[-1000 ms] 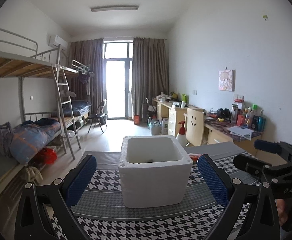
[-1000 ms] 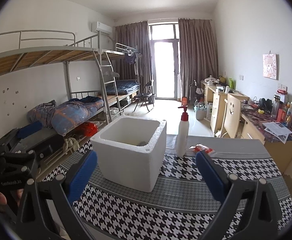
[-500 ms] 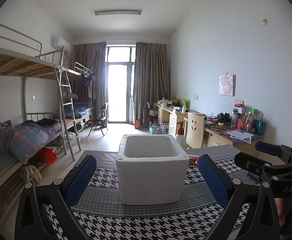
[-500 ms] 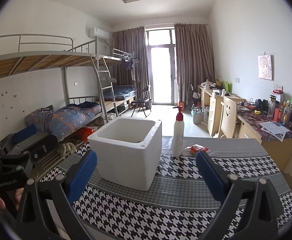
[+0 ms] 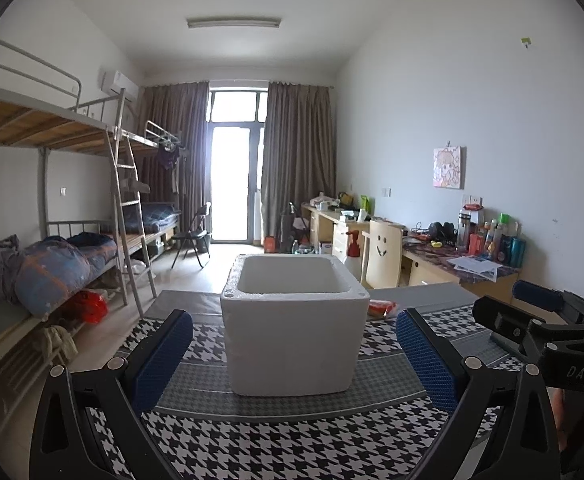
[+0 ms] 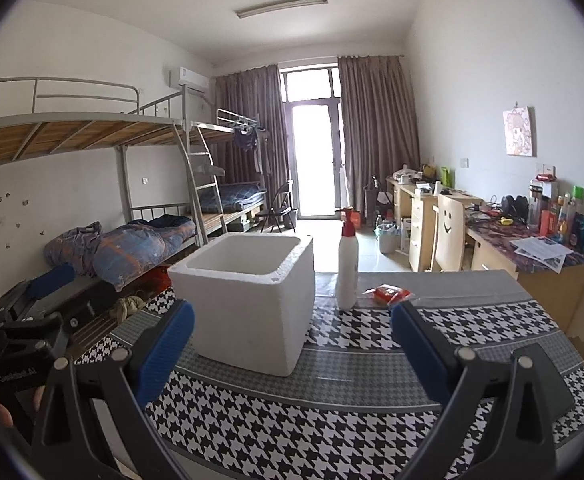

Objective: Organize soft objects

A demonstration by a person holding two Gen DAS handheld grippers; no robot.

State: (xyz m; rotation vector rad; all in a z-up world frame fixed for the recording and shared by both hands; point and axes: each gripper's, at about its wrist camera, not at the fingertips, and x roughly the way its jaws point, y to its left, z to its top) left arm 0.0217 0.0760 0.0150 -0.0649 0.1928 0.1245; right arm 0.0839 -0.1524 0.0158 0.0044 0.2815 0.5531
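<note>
Both cameras sit lower than a second ago: the white square foam box point(image 5: 293, 332) shows less of its inside, and the grey thing seen within it earlier is hidden below the rim. From the left wrist, the left hand-held gripper point(image 5: 293, 354) holds nothing, its blue ribbed pads point(image 5: 162, 354) spread wide to either side of the box, which stands on the desk's black-and-white houndstooth cloth point(image 5: 292, 448). At its right, a flat red packet point(image 5: 380, 307) lies on the cloth behind the box corner, and the right hand-held gripper's point(image 6: 292, 350) black body reads "DAS". From the right wrist, that gripper is equally wide and empty; the white pump bottle with a red top point(image 6: 347, 260) stands upright just right of the box.
</note>
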